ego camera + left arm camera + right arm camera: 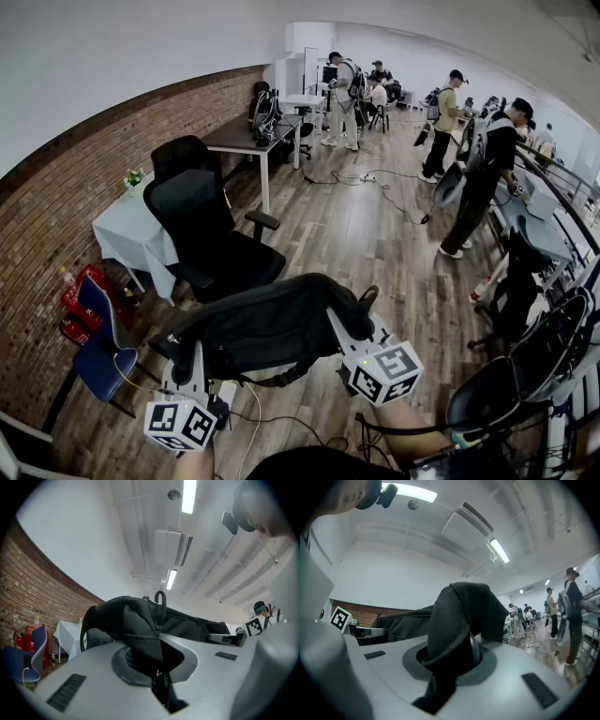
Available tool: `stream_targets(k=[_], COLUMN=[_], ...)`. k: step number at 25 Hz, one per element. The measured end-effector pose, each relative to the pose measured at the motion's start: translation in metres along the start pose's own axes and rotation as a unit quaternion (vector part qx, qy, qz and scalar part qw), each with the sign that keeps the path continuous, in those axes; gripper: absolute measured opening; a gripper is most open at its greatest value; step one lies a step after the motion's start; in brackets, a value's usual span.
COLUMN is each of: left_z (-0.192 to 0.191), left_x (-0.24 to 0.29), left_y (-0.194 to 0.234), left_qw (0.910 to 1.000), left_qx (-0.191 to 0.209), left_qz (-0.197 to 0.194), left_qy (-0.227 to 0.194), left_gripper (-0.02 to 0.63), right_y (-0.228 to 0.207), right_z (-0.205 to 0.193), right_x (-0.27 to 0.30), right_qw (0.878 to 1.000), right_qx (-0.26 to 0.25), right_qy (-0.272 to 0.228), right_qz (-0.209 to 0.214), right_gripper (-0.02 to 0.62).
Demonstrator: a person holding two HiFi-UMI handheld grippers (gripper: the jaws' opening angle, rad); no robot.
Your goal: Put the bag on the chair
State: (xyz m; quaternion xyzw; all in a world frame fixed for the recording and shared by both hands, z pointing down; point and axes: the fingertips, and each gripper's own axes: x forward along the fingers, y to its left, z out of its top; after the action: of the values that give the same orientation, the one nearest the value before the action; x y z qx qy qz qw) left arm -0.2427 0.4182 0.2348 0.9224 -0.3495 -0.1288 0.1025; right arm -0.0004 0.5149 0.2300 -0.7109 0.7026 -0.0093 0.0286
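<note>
Head view: black bag (272,323) clamped by left tool (191,354) and right tool (343,330).

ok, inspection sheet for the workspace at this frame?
surface: wood floor.
job's things: black bag held in the air; black office chair ahead, seat bare.
clutter: blue chair, red items by brick wall.
grippers: left gripper and right gripper both shut on the bag, one at each end.
cables: cable runs across the floor.
surroundings: white-clothed table, people at desks.
</note>
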Motion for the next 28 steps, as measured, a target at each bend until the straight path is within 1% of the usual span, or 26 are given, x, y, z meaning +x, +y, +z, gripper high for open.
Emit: stream_targets(k=[10, 20, 28], left_z=[-0.002, 0.008, 0.012], left_x=[-0.007, -0.016, -0.02], left_y=[0.001, 0.004, 0.033], left_qw=[1.0, 0.9999, 0.9996], left_qx=[-0.003, -0.004, -0.011], left_qz=[-0.001, -0.009, -0.026], left_qy=[-0.001, 0.0, -0.003], left_gripper=[0.025, 0.025, 0.025], right_y=[0.004, 0.018, 0.041], right_z=[-0.006, -0.001, -0.007], right_x=[-0.003, -0.009, 0.003], right_qw=[1.0, 1.0, 1.0], right_qx=[0.001, -0.003, -0.001], right_qy=[-0.001, -0.005, -0.007], right_qz=[0.001, -0.001, -0.009], right_gripper=[0.071, 0.072, 0.072])
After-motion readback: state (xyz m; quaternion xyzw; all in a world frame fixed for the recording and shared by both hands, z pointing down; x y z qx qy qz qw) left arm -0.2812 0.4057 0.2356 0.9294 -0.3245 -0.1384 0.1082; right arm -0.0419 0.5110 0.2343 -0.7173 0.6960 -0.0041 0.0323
